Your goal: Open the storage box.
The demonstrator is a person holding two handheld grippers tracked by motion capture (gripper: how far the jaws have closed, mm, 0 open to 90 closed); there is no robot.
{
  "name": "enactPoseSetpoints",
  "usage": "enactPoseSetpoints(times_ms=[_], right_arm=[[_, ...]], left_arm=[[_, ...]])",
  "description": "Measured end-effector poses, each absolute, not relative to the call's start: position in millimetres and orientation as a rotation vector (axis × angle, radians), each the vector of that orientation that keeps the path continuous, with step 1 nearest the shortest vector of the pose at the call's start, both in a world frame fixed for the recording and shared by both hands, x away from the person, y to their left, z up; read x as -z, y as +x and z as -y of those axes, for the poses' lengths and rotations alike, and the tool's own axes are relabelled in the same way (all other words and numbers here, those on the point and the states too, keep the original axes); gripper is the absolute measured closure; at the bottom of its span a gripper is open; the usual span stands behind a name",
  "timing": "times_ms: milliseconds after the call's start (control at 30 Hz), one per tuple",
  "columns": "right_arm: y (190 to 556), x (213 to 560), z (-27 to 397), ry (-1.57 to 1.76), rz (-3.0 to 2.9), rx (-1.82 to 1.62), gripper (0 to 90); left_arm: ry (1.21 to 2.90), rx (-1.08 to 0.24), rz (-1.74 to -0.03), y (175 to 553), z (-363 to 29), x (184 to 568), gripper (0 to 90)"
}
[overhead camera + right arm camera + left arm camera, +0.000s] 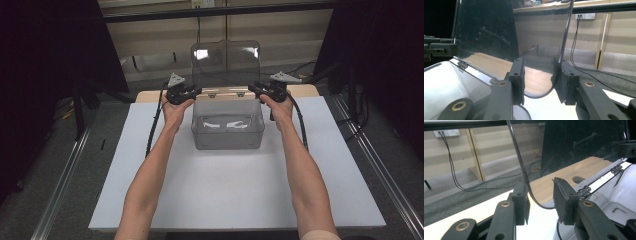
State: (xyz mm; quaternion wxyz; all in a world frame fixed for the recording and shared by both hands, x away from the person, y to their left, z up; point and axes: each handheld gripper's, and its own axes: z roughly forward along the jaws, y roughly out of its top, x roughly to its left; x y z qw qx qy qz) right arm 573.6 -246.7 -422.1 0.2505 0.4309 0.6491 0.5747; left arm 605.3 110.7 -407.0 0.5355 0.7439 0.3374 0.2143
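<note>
A clear plastic box (227,135) stands on the white board (225,195), its smoky lid (225,62) hinged at the back and standing upright. My left gripper (198,91) is at the lid's lower left corner and my right gripper (252,88) at its lower right corner. In the left gripper view the jaws of the left gripper (540,200) are apart, with the rounded corner of the lid (574,145) between them, near the left jaw. In the right gripper view the jaws of the right gripper (539,77) also stand apart around the corner of the lid (486,30), whose edge runs by the right jaw.
Metal hinges (584,191) join the lid to the box rim. A wooden tabletop (150,96) shows behind the white board. Black cables (300,125) trail from both grippers. Metal rails (65,175) run along both sides of the table.
</note>
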Motion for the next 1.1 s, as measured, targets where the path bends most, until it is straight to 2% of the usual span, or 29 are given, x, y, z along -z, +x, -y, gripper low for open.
enactPoseSetpoints(times_ms=[333, 1100], right_arm=[[576.7, 422.2, 247.1, 1.194, -1.793, -1.552, 58.5], [580.5, 419.0, 246.9, 1.242, -1.84, -1.501, 53.8]], left_arm=[[1.785, -0.476, -0.824, 610.2, -107.2, 408.8, 54.2], [1.725, -0.407, -0.873, 613.4, -107.4, 414.8, 51.1]])
